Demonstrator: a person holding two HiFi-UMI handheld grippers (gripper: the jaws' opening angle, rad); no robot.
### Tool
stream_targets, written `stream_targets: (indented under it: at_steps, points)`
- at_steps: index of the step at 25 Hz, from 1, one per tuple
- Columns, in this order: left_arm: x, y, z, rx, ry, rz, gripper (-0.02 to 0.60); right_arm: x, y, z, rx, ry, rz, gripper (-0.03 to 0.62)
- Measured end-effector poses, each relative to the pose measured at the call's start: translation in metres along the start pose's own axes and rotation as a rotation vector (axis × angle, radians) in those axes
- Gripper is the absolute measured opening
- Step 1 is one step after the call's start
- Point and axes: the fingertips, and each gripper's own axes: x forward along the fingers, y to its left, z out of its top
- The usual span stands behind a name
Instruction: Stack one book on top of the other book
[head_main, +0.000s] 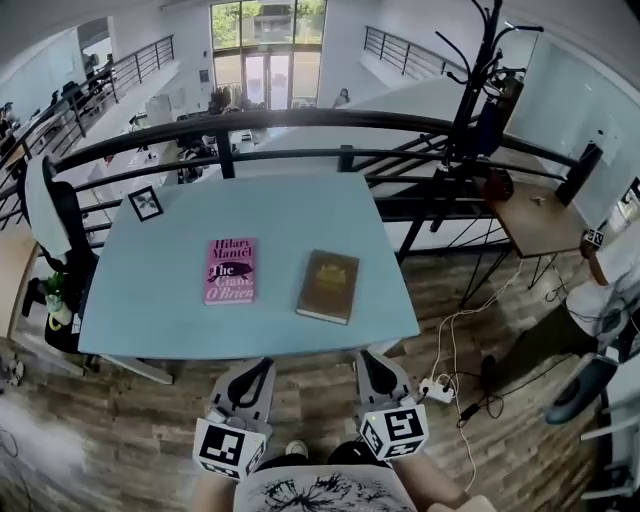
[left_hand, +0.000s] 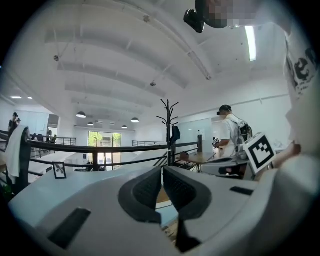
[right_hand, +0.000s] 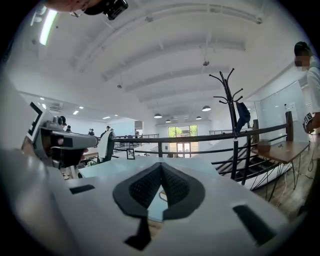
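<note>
Closed left tool (head_main: 252, 373) and right tool (head_main: 375, 368) hang before the table's near edge (head_main: 250, 345).

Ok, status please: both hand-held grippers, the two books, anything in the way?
Left hand-held gripper shut, empty; right hand-held gripper shut, empty. Pink book and brown book flat on table, apart, not stacked. Nothing seen in the way.
</note>
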Motion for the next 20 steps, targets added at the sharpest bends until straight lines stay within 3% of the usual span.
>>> stream_targets:
  at_steps: [8, 20]
  points:
    - [0.066, 0.051, -0.035, -0.063, 0.057, -0.016, 0.014, 0.07, -0.034, -0.025, 0.022, 0.073, -0.045, -0.008]
    - [0.203, 0.101, 0.002, -0.015, -0.004, -0.028, 0.014, 0.192, -0.118, -0.025, 0.063, 0.138, -0.014, -0.008]
